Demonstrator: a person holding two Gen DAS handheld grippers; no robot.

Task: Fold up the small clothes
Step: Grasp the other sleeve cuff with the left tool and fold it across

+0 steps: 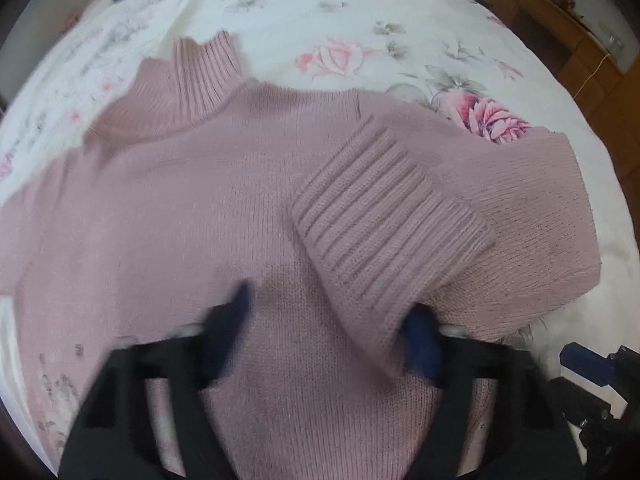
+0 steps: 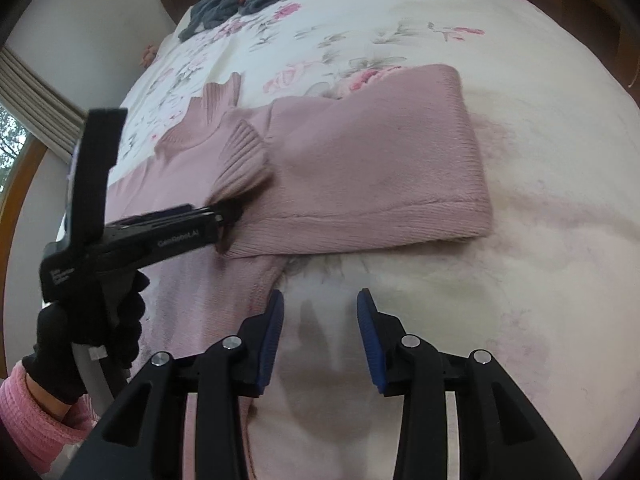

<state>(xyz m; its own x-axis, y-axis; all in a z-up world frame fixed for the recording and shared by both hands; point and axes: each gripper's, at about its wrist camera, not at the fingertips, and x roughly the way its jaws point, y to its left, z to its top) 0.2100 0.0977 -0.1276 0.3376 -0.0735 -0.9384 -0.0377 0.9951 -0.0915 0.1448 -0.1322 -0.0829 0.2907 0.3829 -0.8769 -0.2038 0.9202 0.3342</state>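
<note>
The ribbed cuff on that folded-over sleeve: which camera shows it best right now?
The left wrist view: the ribbed cuff fills mid-frame, ribs distinct, lying across the pink sweater. In the right wrist view it is smaller, fanned out just beyond the left claw.

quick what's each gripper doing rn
left gripper: open, fingers either side of the pink sweater's ribbed cuff.
right gripper: open, empty, over the floral bedspread.

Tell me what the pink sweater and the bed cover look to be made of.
Pink sweater: knitted yarn, matte, wool or acrylic unclear; stitch rows and ribbed cuff show. Bed cover: soft woven cloth with printed flowers, probably cotton; it looks matte and slightly rumpled.
</note>
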